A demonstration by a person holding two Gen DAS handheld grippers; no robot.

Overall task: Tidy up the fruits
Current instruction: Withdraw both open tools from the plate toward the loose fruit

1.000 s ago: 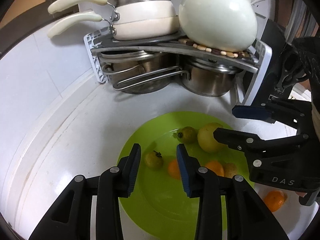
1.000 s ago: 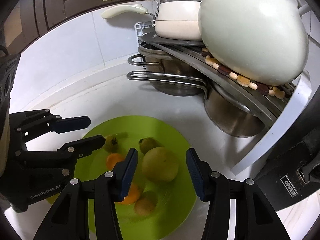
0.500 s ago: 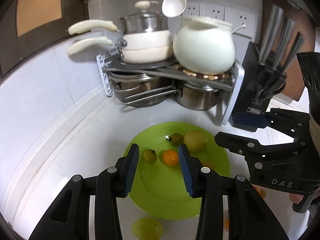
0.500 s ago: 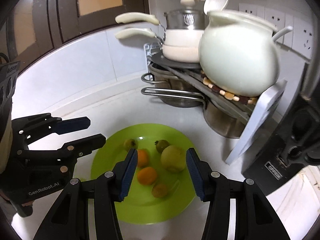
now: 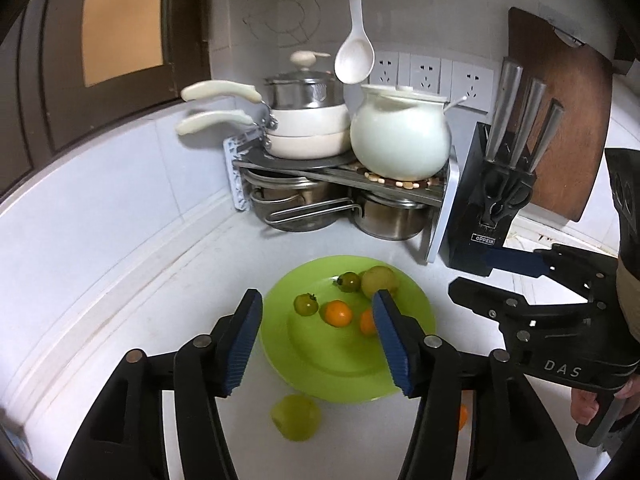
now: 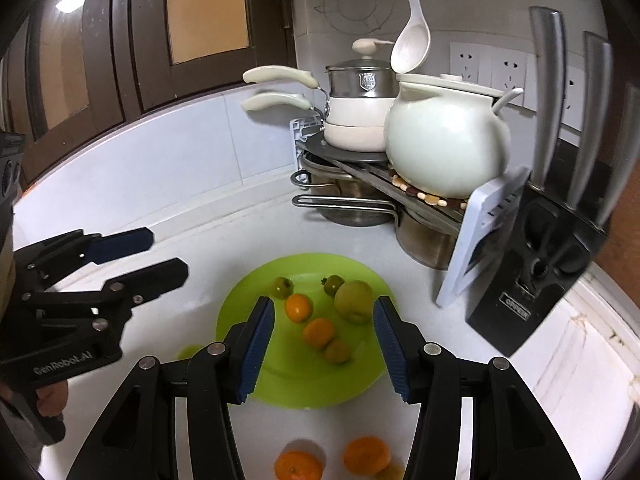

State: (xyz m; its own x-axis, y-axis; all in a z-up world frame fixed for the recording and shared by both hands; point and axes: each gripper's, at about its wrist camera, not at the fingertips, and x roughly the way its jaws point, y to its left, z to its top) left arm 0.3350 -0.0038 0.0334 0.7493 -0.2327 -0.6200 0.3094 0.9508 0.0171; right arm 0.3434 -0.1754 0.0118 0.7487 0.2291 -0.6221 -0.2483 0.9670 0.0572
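Observation:
A green plate (image 5: 328, 364) (image 6: 304, 380) on the white counter holds two green tomatoes (image 5: 306, 304), a yellow-green apple (image 5: 379, 278) (image 6: 354, 300), two oranges (image 5: 338, 313) (image 6: 319, 332) and a small brownish fruit (image 6: 338, 351). Off the plate, near its front rim, lie a green fruit (image 5: 296, 417) and two oranges (image 6: 298, 464). My left gripper (image 5: 316, 300) (image 6: 168, 252) hovers above the plate's near side, jaws opening, with nothing between them. Beside it, my right gripper (image 6: 324, 304) (image 5: 468, 272) is also opening and empty.
A corner rack (image 5: 344, 176) behind the plate carries white pans and a round white pot (image 5: 400, 140), with steel pots beneath. A black knife block (image 5: 496, 208) stands to its right. A white ladle (image 5: 354, 56) hangs above. Tiled wall runs along the left.
Both grippers have drawn back and risen from the plate, and their jaws have widened. Fruit lying on the counter in front of the plate has come into view.

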